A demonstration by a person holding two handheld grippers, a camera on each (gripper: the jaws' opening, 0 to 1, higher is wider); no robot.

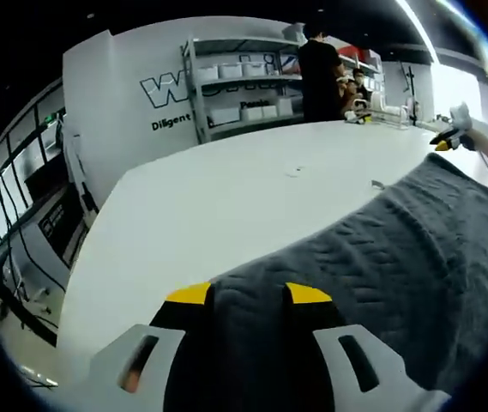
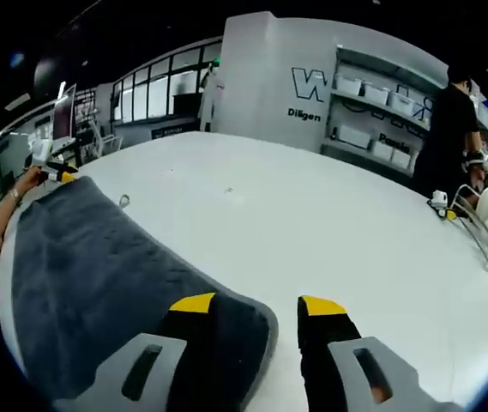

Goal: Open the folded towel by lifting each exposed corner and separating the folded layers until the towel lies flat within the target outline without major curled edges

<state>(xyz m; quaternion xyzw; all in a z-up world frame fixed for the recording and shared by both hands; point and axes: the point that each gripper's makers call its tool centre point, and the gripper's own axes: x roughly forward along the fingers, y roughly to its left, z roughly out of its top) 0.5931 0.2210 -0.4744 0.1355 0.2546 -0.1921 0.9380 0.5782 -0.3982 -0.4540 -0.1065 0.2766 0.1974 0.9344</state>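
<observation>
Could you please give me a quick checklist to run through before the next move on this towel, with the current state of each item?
1. Left gripper has cloth between its jaws: ok, the grey towel fills the gap.
2. Right gripper has cloth between its jaws: not ok, the towel corner lies under one jaw and the gap shows bare table.
3. Towel spread in a single layer: cannot tell, its surface looks smooth but the layers are not visible.
4. Edges free of curl: cannot tell, the near corner's rim looks slightly raised.
5. Towel inside the target outline: cannot tell, no outline is visible.
6. Nothing on the table near the towel: not ok, a small object lies beside its edge.
</observation>
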